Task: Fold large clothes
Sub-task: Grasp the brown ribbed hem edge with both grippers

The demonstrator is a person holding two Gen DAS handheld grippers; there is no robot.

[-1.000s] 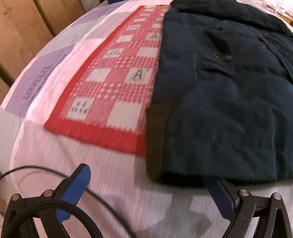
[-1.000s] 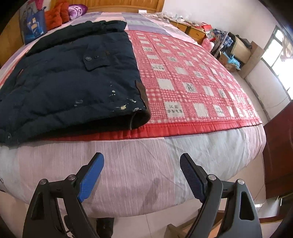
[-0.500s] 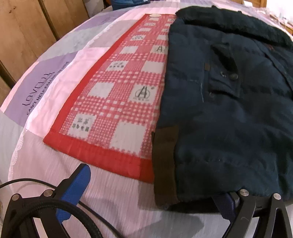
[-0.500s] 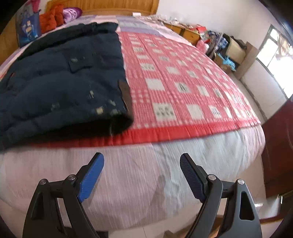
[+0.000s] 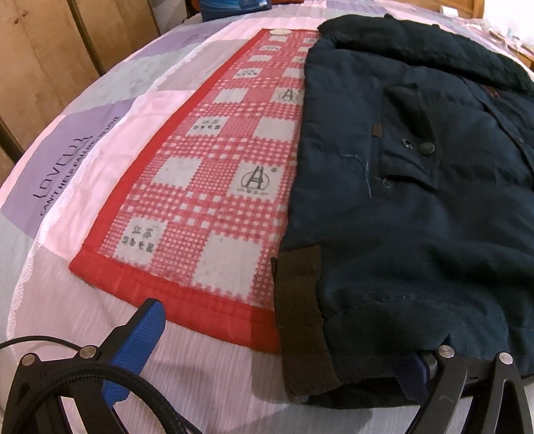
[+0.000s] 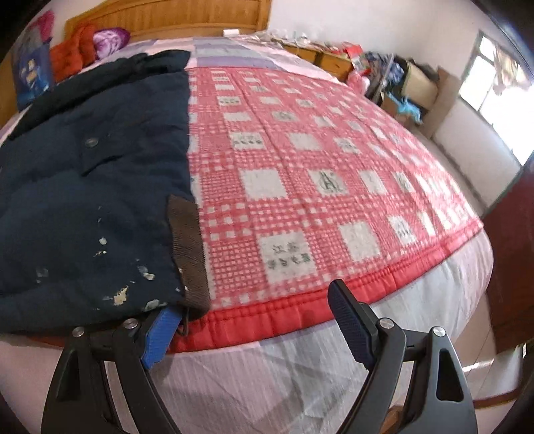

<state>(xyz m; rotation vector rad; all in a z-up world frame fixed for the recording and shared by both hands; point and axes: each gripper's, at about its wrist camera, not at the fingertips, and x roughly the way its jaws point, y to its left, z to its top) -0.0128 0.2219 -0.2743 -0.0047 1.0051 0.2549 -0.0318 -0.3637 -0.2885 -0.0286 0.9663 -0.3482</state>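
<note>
While the dark navy jacket [image 5: 417, 207] is lying spread flat on the red checked blanket [image 5: 213, 187], we are seeing it fill the right half of the left wrist view and the left half of the right wrist view [image 6: 86, 187]. Its brown ribbed cuff [image 5: 303, 313] is marking the near left corner in the left view, and another brown cuff [image 6: 187, 247] is sitting at the near right corner in the right view.

We are holding the left gripper [image 5: 277, 354] with its jaws wide apart at the bottom of its frame; the right-hand blue finger [image 5: 414, 370] is tucked under the jacket's hem, the other resting over bare sheet. We are holding the right gripper [image 6: 253, 320] spread just as wide, its left-hand finger [image 6: 160, 334] slipping beneath the hem by the cuff, the other finger over the blanket's red border. Neither is pinching cloth.

Free blanket is stretching away on the outer side of the jacket in each view, then pale bedsheet [image 6: 267, 377] down to the bed edge. A wooden headboard [image 6: 167, 16] is closing the top of the right view. At upper right, an open cardboard box [image 6: 420, 83] is holding blurred clutter we cannot make out.
</note>
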